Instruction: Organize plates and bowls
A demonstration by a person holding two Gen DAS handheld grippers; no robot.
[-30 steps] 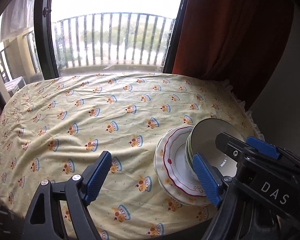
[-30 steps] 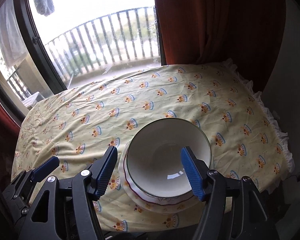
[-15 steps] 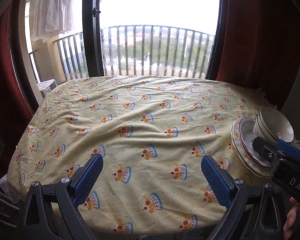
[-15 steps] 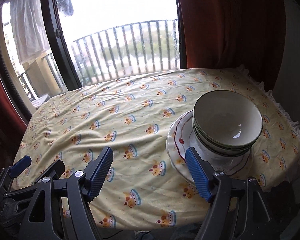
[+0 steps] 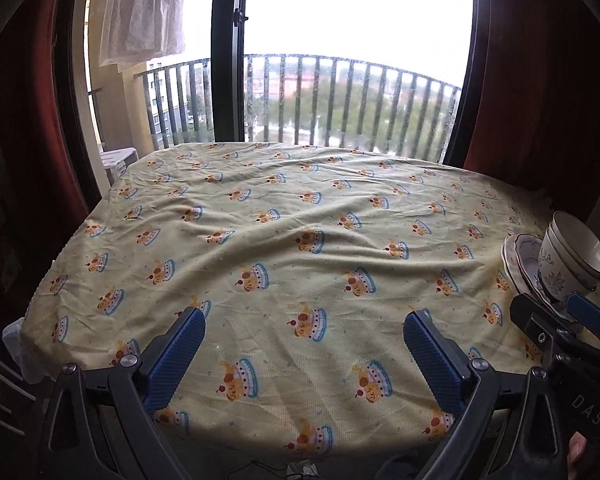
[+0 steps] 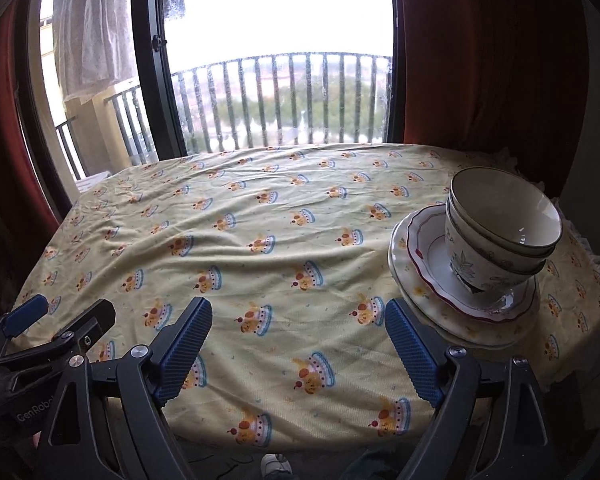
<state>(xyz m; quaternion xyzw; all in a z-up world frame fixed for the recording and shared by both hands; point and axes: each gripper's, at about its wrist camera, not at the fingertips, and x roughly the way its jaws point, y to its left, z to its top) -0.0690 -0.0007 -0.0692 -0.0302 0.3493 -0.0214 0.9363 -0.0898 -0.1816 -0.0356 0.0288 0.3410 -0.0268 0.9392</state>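
Nested cream bowls (image 6: 500,232) with a leaf pattern stand on stacked plates (image 6: 428,276), the top one red-rimmed, at the table's right side. In the left wrist view the bowls (image 5: 572,256) and plates (image 5: 516,256) show at the far right. My right gripper (image 6: 298,356) is open and empty, above the table's front edge, left of the stack. My left gripper (image 5: 304,364) is open and empty over the front edge, further left. Each gripper shows in the other's view: the right one (image 5: 560,320) and the left one (image 6: 56,316).
The table carries a yellow cloth (image 5: 292,240) printed with cakes, wrinkled in the middle. Behind it are a window with a balcony railing (image 5: 340,100) and red curtains (image 6: 480,60) at the sides. The floor shows below the front edge.
Both grippers have pulled back and swung left, away from the stack. The bowls and plates, between the right fingers a second ago, now stand apart at the right.
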